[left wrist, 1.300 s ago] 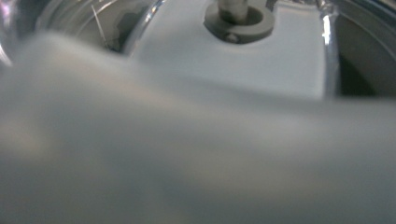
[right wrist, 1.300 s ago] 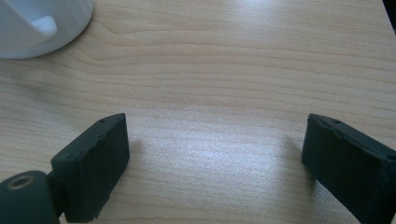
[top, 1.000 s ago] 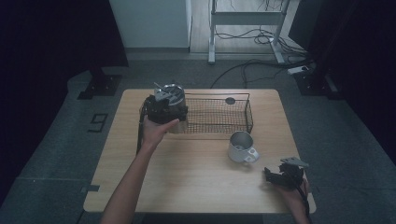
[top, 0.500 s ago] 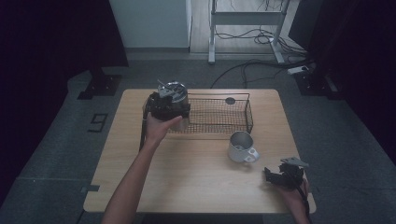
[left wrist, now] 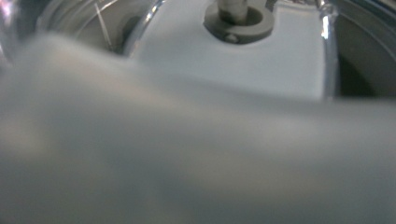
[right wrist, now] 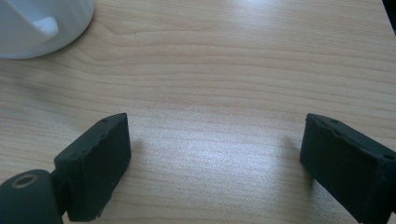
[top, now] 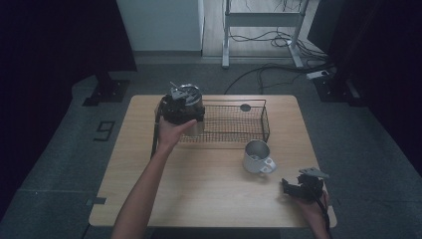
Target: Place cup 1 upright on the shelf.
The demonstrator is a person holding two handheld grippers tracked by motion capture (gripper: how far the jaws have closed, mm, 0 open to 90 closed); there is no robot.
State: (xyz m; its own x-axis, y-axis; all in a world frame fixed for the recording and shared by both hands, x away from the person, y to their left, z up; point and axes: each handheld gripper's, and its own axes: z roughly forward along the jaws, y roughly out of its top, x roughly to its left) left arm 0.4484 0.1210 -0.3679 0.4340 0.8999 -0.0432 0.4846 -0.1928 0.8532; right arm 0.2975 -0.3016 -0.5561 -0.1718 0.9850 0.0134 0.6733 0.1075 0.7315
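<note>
My left gripper (top: 183, 103) is held over the left end of a black wire basket (top: 234, 130), shut on a shiny steel cup (top: 195, 118) that hangs beneath it. In the left gripper view the cup's rim (left wrist: 327, 56) and blurred wall sit right against the lens and hide the jaws. My right gripper (top: 297, 188) rests low over the table's front right corner, and its jaws stand wide apart above bare wood (right wrist: 215, 154). A white mug (top: 256, 157) stands between the basket and that gripper; its base (right wrist: 37, 23) shows at the top left of the right gripper view.
A small dark round thing (top: 245, 107) lies at the basket's back wall. The wooden table (top: 199, 194) stands on a grey floor, with cables (top: 268, 69) and a metal stand (top: 259, 25) behind it. Its right edge runs close to my right hand.
My left gripper with the steel cup has edged slightly to the right, over the basket's left end. The right gripper and the mug have kept still.
</note>
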